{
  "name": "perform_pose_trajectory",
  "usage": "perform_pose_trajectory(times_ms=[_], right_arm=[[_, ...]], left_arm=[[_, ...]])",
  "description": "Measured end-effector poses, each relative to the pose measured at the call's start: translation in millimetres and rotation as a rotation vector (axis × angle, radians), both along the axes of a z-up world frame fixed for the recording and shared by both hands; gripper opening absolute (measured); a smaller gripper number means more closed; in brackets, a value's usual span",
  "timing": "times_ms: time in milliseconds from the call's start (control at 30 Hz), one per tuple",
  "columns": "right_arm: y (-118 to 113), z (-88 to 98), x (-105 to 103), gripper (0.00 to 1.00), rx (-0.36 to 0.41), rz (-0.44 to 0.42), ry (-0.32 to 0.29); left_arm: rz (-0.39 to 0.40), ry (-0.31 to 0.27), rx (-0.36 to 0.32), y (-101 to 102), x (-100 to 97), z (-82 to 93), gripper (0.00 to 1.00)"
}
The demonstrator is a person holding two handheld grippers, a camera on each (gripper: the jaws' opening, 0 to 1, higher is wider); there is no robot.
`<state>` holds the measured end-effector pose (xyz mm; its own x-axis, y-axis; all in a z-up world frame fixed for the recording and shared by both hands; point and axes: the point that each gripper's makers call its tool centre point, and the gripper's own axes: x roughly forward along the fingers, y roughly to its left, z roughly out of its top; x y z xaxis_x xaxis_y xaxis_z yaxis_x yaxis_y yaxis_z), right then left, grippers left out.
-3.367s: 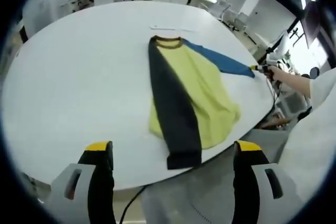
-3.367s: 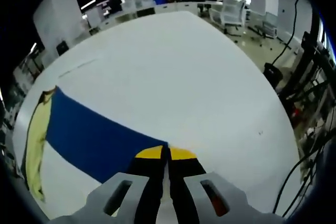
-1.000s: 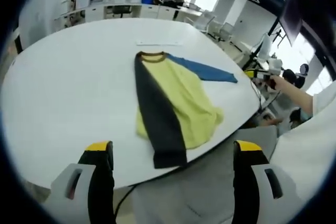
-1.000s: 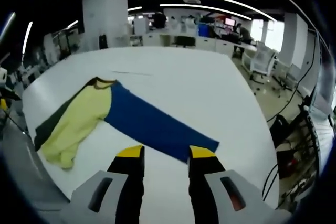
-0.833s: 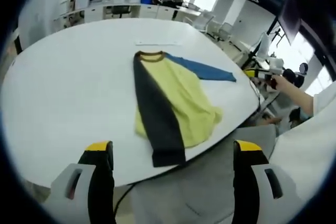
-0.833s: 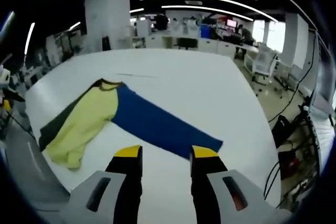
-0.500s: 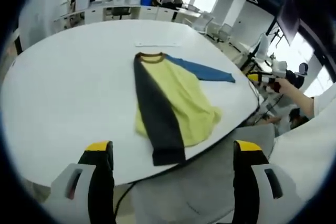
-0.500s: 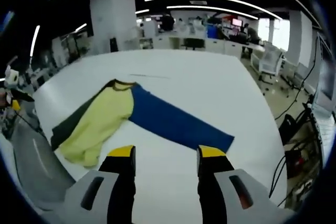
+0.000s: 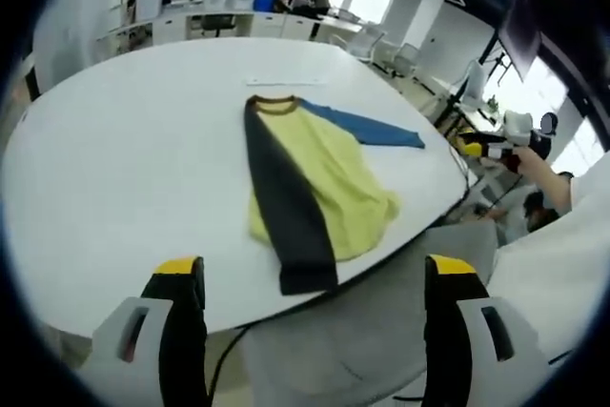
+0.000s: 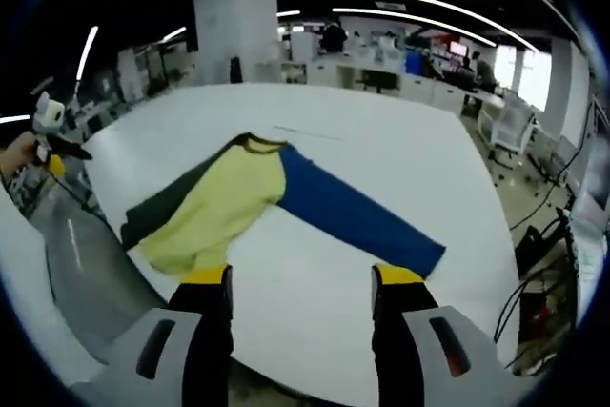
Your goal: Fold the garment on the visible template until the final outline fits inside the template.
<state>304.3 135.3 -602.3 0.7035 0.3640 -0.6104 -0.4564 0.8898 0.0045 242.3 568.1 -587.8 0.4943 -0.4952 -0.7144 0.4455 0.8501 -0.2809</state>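
A long-sleeved shirt lies flat on the white round table [image 9: 124, 140]. Its yellow body [image 9: 334, 173] has a dark sleeve [image 9: 281, 207] folded down across it, and the blue sleeve [image 9: 367, 127] stretches out sideways. My left gripper [image 9: 315, 269] stands open off the table's near edge, short of the dark cuff. In the right gripper view the yellow body [image 10: 224, 202], dark sleeve [image 10: 162, 205] and blue sleeve [image 10: 357, 216] lie ahead of my right gripper [image 10: 303, 278], which is open and empty just short of the blue cuff. The right gripper [image 9: 486, 147] also shows hand-held beyond the table's edge.
A thin line [image 9: 286, 80] marks the table beyond the collar. The left gripper [image 10: 52, 140], held by a hand, appears off the table's left edge. Office desks and chairs [image 10: 505, 126] stand behind. Cables [image 10: 534, 235] hang off to the right.
My right gripper, earlier shut on the blue cuff, has let go, opened and drawn back from the table. The blue sleeve now lies flat. The left gripper stayed open.
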Motion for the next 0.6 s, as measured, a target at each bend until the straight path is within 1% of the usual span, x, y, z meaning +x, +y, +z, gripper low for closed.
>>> perform_pose_trajectory(times_ms=[33,167,233,333,433,467,533,600], right_arm=[[1,-0.1,-2,0.58,0.003,-0.001,0.0],[11,4.4,-9,0.61,0.072,-0.012,-0.002],[15,5.9,-14,0.63,0.083,-0.004,0.0],[21,6.7,-22,0.68,0.074,0.021,0.021],[25,11.3,-28,0.69,0.067,0.048,0.018],[25,13.2,-29,0.7,0.069,0.052,0.013],[27,18.6,-30,0.71,0.061,0.062,-0.02],[28,19.1,-32,0.71,0.055,0.064,-0.013]], left_arm=[[-0.002,0.001,-0.001,0,-0.4,0.2,0.93],[0.001,0.0,-0.002,0,-0.7,1.8,0.93],[-0.002,0.002,0.003,2,-1.7,2.1,0.93],[-0.004,0.008,0.009,3,-3.3,1.3,0.92],[-0.007,0.013,0.012,3,-4.6,0.2,0.92],[-0.008,0.014,0.013,3,-4.8,-0.1,0.92],[-0.009,0.016,0.013,3,-5.2,-0.2,0.92],[-0.007,0.017,0.014,4,-5.2,-0.3,0.92]])
